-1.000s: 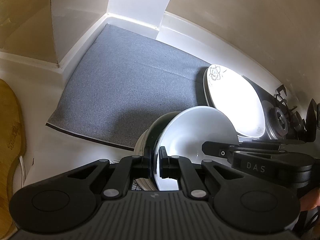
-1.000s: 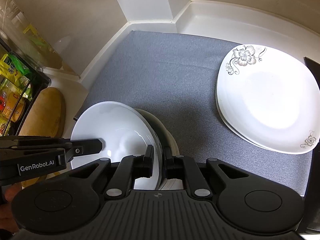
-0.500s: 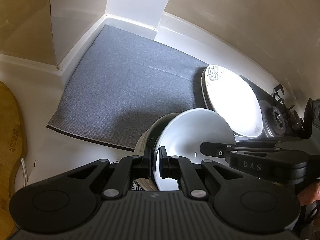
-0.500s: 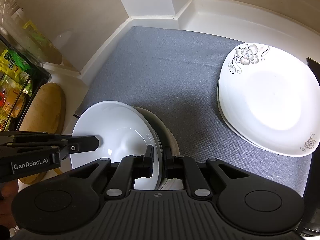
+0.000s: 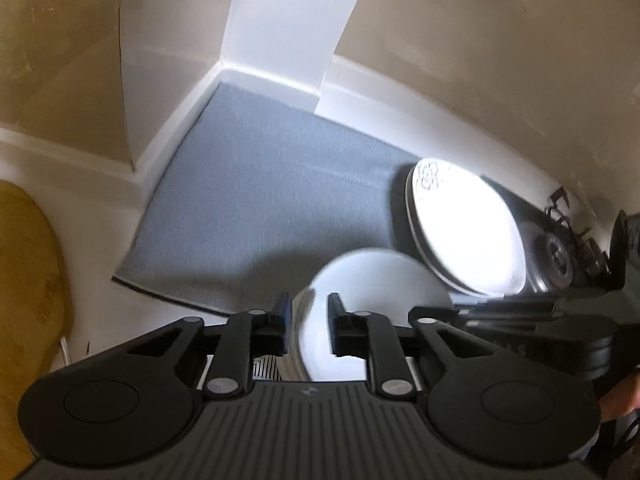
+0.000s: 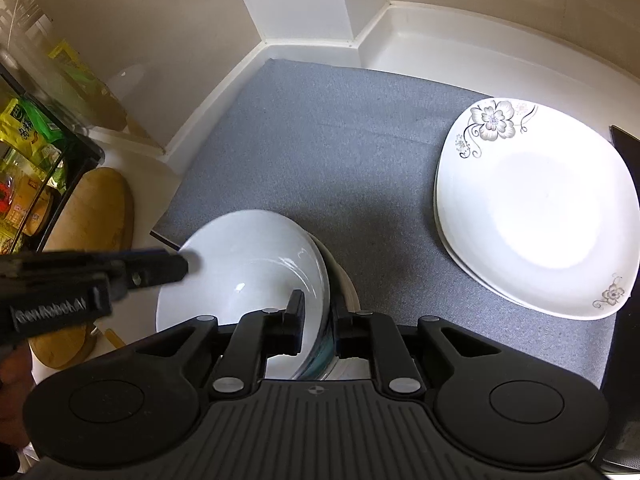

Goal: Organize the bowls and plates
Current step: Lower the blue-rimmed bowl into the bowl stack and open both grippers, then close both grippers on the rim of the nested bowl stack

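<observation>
1. A second ago the left claw [image 5: 306, 316] was clamped on the near rim of the white bowl [image 6: 248, 268]; its jaws have just been opening and now stand released, the rim between them with a gap on each side.
2. The right claw [image 6: 318, 320] has also eased a little, yet its pads look to be pressing on the bowl's opposite rim, so it is grasping the bowl.
3. The bowl sits nested on a stack of dishes [image 6: 340, 280] at the grey mat's [image 6: 340, 152] six o'clock edge.
4. At three o'clock on the mat lie two stacked flowered plates [image 6: 536, 208], well apart from the bowl.
5. A wooden board [image 5: 28, 280] lies on the white table [image 5: 92, 208] at nine o'clock.
</observation>
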`<state>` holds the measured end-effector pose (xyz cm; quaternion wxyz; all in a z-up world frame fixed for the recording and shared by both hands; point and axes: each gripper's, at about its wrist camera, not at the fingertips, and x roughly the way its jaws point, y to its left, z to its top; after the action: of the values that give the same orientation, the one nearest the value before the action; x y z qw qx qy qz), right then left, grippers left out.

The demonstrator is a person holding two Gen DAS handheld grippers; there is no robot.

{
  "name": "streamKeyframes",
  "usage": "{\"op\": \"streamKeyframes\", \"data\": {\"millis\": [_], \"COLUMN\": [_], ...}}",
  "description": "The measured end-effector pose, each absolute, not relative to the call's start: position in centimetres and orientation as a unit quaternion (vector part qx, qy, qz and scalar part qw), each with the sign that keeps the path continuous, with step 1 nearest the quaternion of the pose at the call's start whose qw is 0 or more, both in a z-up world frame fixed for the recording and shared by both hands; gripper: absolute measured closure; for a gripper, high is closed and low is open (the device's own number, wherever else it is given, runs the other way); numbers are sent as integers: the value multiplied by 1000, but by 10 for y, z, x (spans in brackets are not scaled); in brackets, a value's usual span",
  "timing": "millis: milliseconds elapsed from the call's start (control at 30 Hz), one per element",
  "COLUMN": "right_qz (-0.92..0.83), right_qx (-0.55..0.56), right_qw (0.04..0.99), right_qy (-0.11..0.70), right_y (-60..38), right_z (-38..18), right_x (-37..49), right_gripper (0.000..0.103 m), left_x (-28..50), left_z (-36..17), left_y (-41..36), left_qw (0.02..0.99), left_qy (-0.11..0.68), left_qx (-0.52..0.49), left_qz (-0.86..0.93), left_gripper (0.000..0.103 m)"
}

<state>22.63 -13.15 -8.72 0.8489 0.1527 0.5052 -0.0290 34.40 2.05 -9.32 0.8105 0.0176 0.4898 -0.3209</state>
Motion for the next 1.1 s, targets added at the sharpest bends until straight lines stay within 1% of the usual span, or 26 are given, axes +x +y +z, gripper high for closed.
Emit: {"op": "streamKeyframes", "data": {"millis": [33,100,133,200,300,333,367,400,433,467,500,533,567,633,800,933,1100], "right_qz": [-28,-28,-28,-29,-27,-29,-38,-45,-47,-46,-45,-45,-45,-48,-50,-61,-69], "right_qx": [151,152,152,152,149,147,136,124,116,110,107,107,109,118,144,144,156], "right_qw": [850,850,850,852,855,857,861,865,870,873,875,875,874,867,854,851,847], "right_qy": [505,503,503,501,495,493,489,484,478,472,471,470,471,481,498,501,503], "right_y": [-131,-132,-132,-132,-133,-133,-133,-132,-133,-133,-134,-136,-138,-140,-141,-141,-144], "right_z": [-87,-86,-86,-84,-79,-77,-75,-72,-69,-66,-65,-65,-66,-73,-85,-89,-92], "right_x": [226,225,225,223,221,220,219,218,217,216,215,214,214,213,210,206,203], "right_gripper": [87,87,87,87,86,76,69,60,56,54,50,46,44,38,37,32,30], "left_x": [345,346,347,348,350,351,351,351,351,351,350,350,350,349,349,351,352], "left_z": [-93,-94,-94,-96,-98,-98,-99,-99,-99,-99,-100,-101,-103,-107,-118,-125,-130], "left_y": [21,21,22,24,26,28,29,30,31,31,31,31,32,31,28,29,29], "left_qw": [811,811,812,813,815,815,816,817,819,821,822,821,819,815,806,801,799], "left_qy": [489,490,490,490,491,491,490,490,488,486,486,489,492,499,516,530,536], "left_qx": [17,16,14,11,6,4,2,1,0,0,1,2,2,2,7,1,1], "left_qz": [-322,-319,-318,-315,-309,-308,-307,-305,-303,-300,-297,-296,-295,-295,-290,-279,-272], "left_gripper": [75,60,58,47,35,33,28,22,19,14,8,5,0,1,1,1,1]}}
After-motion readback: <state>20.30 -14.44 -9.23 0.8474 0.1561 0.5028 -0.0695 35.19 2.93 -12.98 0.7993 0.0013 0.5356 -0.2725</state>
